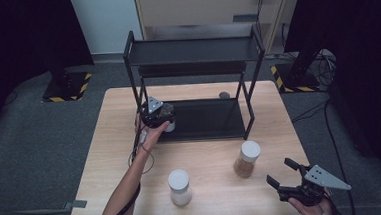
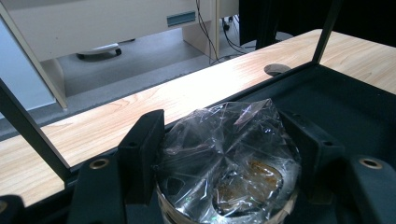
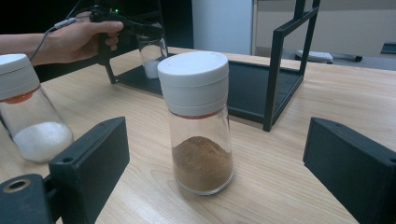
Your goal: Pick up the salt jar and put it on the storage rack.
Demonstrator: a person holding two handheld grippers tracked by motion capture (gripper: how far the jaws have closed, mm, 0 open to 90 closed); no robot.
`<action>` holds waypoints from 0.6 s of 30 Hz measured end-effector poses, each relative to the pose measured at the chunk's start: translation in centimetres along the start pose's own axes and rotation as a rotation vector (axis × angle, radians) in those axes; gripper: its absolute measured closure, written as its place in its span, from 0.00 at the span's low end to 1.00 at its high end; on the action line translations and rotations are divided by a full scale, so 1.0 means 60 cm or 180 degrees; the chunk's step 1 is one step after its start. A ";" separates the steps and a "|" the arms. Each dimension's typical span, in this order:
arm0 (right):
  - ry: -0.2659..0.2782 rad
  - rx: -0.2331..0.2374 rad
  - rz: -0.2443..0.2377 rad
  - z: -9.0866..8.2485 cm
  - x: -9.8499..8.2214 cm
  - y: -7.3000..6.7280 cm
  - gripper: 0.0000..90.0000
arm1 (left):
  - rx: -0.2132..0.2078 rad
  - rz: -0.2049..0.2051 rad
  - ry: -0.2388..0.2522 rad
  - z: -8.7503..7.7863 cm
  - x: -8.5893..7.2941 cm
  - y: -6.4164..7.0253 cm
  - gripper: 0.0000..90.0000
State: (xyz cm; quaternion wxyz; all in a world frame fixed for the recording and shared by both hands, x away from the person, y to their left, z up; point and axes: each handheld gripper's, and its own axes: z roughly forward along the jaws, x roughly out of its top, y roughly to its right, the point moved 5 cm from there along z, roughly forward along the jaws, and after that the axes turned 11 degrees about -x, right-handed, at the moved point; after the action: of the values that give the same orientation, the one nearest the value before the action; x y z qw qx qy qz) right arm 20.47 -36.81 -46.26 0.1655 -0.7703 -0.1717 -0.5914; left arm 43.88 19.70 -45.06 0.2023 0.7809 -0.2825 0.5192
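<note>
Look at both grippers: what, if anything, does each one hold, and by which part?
The left gripper clamps a clear glass jar with a shiny film-covered top by its upper sides, at the black metal rack. The right gripper stands open, holding nothing.

A black two-tier rack (image 1: 197, 82) blocks the table's (image 1: 203, 187) far half at twelve o'clock, its posts fencing the lower tray. Bare wood lies open between a white-capped jar (image 1: 180, 187) at seven o'clock and a brown-powder jar (image 1: 246, 159) at four.
</note>
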 end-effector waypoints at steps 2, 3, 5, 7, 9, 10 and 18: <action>-0.0003 -0.0001 0.0005 0.000 0.000 0.000 0.08 | 0.0000 -0.0008 0.0009 0.000 -0.001 0.000 0.37; 0.0000 -0.0002 0.0000 0.000 0.000 0.000 0.08 | 0.0000 -0.0006 0.0008 0.000 -0.001 0.000 0.37; 0.0001 0.0002 -0.0002 0.000 0.000 0.000 0.08 | -0.0008 -0.0013 0.0007 0.000 0.000 -0.001 0.37; -0.0001 0.0003 -0.0001 0.000 0.000 0.000 0.08 | -0.0003 -0.0037 0.0017 0.000 0.000 -0.001 0.34; -0.0001 0.0002 0.0002 -0.001 0.000 0.000 0.08 | 0.0006 -0.0093 0.0021 0.000 0.003 0.000 0.25; 0.0001 0.0002 0.0003 -0.001 0.000 0.000 0.08 | -0.0016 -0.0107 0.0026 0.000 0.004 -0.001 0.22; 0.0000 0.0004 0.0001 -0.001 0.000 -0.001 0.08 | -0.0066 -0.0068 0.0036 -0.007 0.026 0.003 0.10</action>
State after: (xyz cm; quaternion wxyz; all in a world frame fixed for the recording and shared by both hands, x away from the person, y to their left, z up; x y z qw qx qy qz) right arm 20.41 -36.79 -46.22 0.1660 -0.7702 -0.1720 -0.5914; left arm 43.96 19.47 -43.48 0.2175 0.7788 -0.2784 0.5184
